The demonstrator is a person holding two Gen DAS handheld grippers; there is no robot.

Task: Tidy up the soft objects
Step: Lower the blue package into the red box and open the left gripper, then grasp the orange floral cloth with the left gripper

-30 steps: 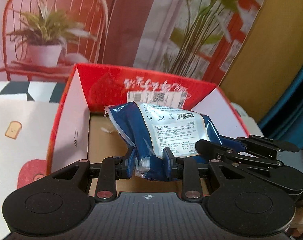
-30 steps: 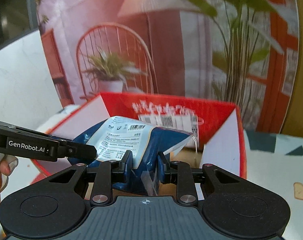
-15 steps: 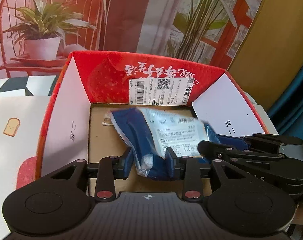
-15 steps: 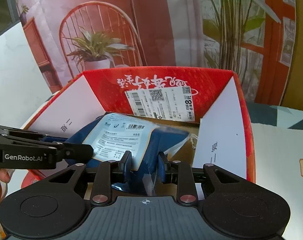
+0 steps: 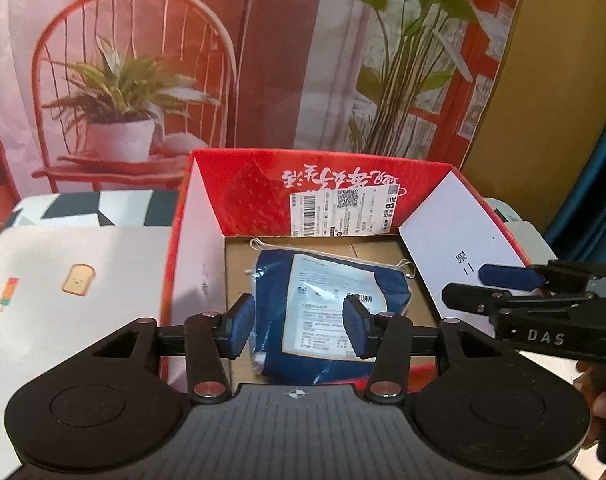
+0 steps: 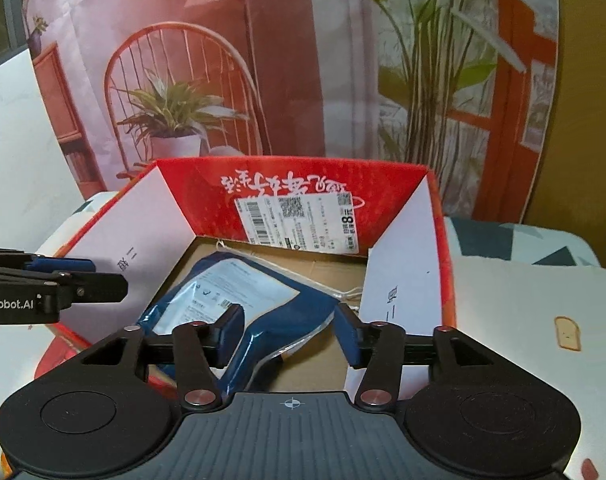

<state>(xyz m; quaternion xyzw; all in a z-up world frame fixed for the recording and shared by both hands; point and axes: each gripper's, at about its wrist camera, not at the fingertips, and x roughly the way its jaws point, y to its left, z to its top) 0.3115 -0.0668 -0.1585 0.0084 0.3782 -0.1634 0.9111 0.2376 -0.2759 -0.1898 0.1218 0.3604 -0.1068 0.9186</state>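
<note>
A blue plastic packet with a white label [image 5: 327, 312] lies flat on the cardboard floor of an open red box [image 5: 247, 196]. It also shows in the right wrist view [image 6: 239, 300] inside the same box [image 6: 199, 204]. My left gripper [image 5: 299, 326] is open and empty, held above the box's near edge. My right gripper [image 6: 289, 334] is open and empty too, also above the near edge. Each gripper shows from the side in the other's view, the right one [image 5: 503, 276] and the left one [image 6: 63, 270].
The box's white side flaps [image 5: 463, 240] stand up on both sides. The box sits on a white cloth with toast prints [image 5: 79, 278]. A printed backdrop of a chair and plants [image 5: 143, 80] hangs right behind the box.
Both grippers held the packet above the box, lowered it in, then opened and drew back. The packet now lies loose on the box floor.
</note>
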